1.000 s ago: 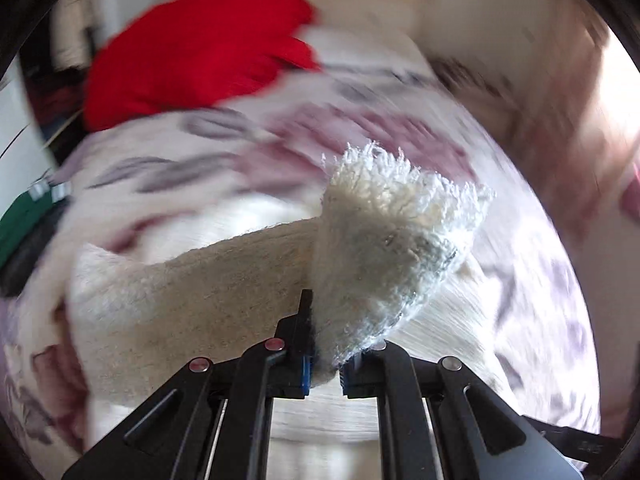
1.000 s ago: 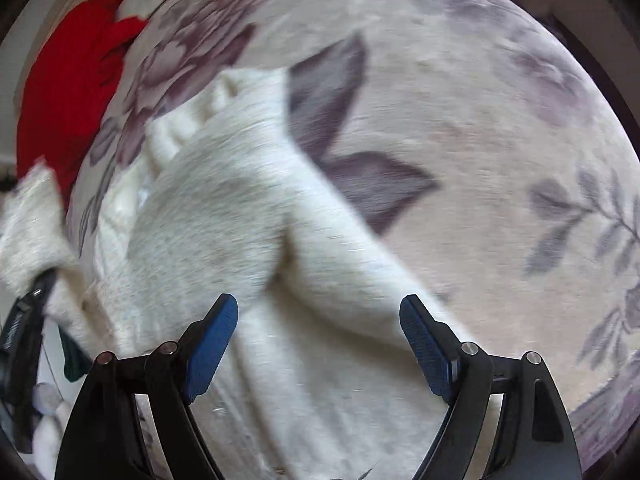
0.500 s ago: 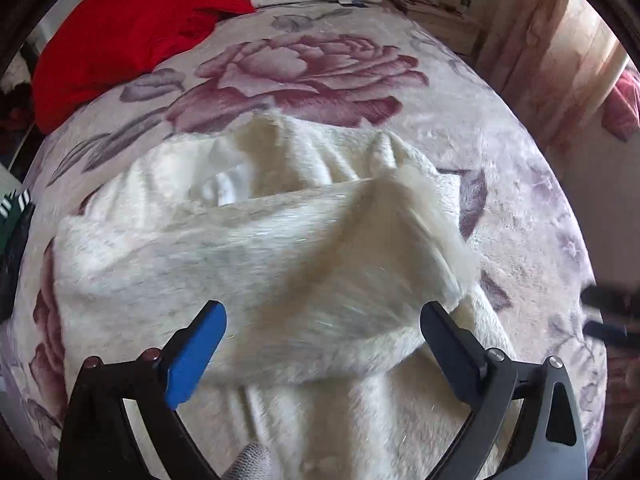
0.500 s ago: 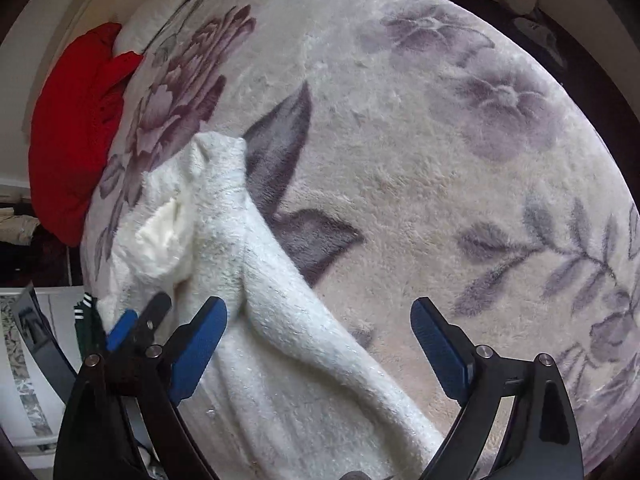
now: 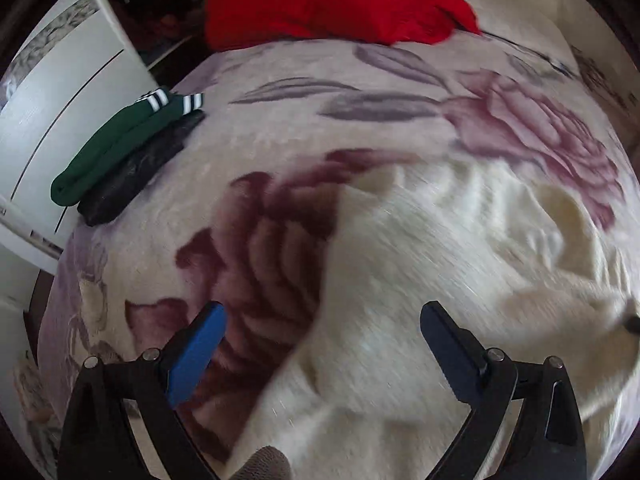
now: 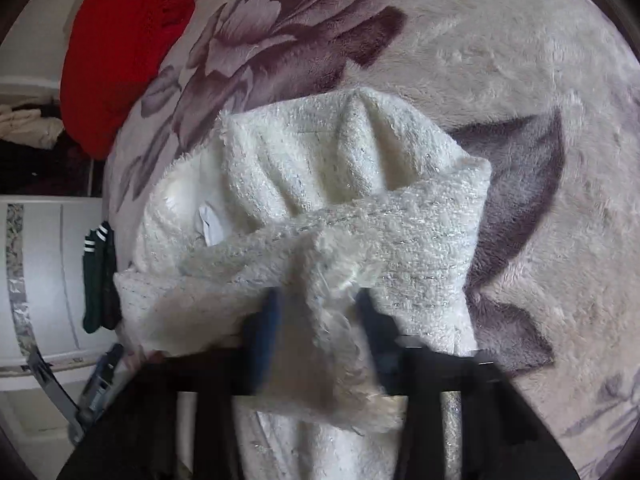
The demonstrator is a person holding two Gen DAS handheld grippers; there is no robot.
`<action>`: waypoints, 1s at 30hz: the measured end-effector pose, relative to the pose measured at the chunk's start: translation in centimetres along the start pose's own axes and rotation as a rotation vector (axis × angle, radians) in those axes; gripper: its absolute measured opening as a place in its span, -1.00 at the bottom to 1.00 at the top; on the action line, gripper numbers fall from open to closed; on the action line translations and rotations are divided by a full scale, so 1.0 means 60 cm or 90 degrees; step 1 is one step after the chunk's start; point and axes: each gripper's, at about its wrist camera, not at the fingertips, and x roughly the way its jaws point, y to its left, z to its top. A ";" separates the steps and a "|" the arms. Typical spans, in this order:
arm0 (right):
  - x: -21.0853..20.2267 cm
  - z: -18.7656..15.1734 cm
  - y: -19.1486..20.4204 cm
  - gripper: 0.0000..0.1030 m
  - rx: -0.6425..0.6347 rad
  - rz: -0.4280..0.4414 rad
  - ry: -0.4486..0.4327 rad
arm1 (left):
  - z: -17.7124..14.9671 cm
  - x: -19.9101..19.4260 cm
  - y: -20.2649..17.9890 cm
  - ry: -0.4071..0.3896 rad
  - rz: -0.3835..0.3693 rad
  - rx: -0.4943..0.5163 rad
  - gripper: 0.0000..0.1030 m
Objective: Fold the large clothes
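My right gripper [image 6: 316, 320] holds the fluffy white sweater's [image 6: 360, 184] sleeve; my left gripper [image 5: 320, 344] is wide open. Next, I lay the sleeve across the sweater.

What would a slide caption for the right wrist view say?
Right hand-held gripper closing around a fluffy white sweater on a floral blanket.

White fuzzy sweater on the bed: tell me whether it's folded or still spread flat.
Partly folded. In the right wrist view one sleeve lies across the white fuzzy sweater, and the right gripper has fabric between its fingers.
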 end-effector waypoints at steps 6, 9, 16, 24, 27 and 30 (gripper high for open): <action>-0.106 -0.031 0.006 -0.88 0.018 0.024 -0.174 | 0.045 0.110 0.000 0.048 0.031 -0.019 0.93; -0.070 -0.016 -0.027 -0.86 0.045 -0.040 -0.125 | 0.047 0.161 -0.003 0.102 0.032 -0.032 0.96; -0.071 -0.016 -0.061 0.20 0.090 -0.036 -0.104 | 0.046 0.059 0.005 0.020 0.011 0.005 0.96; 0.002 -0.012 -0.074 -0.30 0.082 -0.030 -0.034 | 0.001 0.155 -0.050 0.084 0.026 0.104 1.00; 0.026 -0.006 -0.099 -0.23 0.130 -0.078 0.022 | 0.019 0.133 -0.039 0.082 0.014 0.073 1.00; -0.028 -0.001 -0.082 -0.08 0.126 -0.075 0.002 | 0.030 0.075 -0.037 0.039 0.026 0.075 1.00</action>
